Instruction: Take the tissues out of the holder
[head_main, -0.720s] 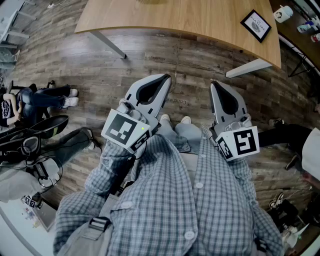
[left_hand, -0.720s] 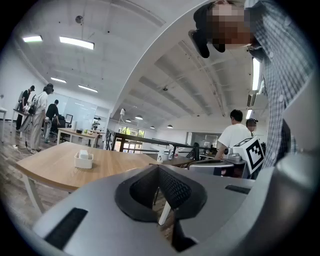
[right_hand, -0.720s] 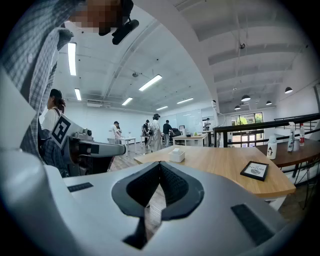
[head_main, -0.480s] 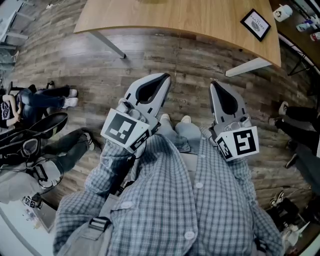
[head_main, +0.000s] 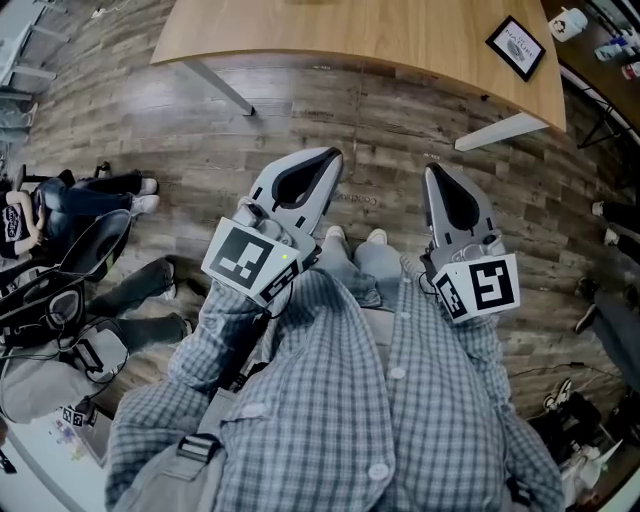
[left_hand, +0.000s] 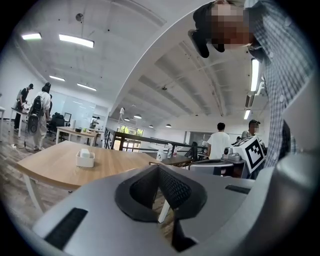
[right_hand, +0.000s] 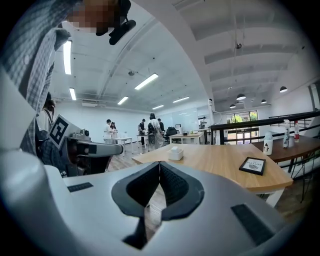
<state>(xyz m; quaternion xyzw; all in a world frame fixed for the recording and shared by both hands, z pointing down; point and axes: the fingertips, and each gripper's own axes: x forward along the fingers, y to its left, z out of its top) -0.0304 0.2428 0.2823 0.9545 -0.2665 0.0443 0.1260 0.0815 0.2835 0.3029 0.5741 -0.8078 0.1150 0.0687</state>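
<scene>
The left gripper (head_main: 333, 153) and the right gripper (head_main: 429, 167) are moulded grey-white plastic shells, each tapering to a point, with black ribbed pads lining the inner faces. Each carries a cube printed with black-and-white square markers. On both units the jaws are closed, pad tips meeting, with nothing between them. Both are held side by side, level with each other, above a floor (head_main: 380, 120) of grey-brown wood-grain planks, in front of a person's checked shirt (head_main: 330, 400). The tissue holder (right_hand: 175, 154) stands on the table (head_main: 400, 40), well apart from both grippers. The table has a smooth light-wood top with rounded corners on angled white legs. The holder is a small white box with rounded edges and an open top facing up. Its longer side lies level on the tabletop, and the white tissues (right_hand: 176, 148) project upright from the opening. A black-framed card (right_hand: 252, 165) lies flat near a table corner; its print seems to read "NATURE", though it is too small to confirm.
</scene>
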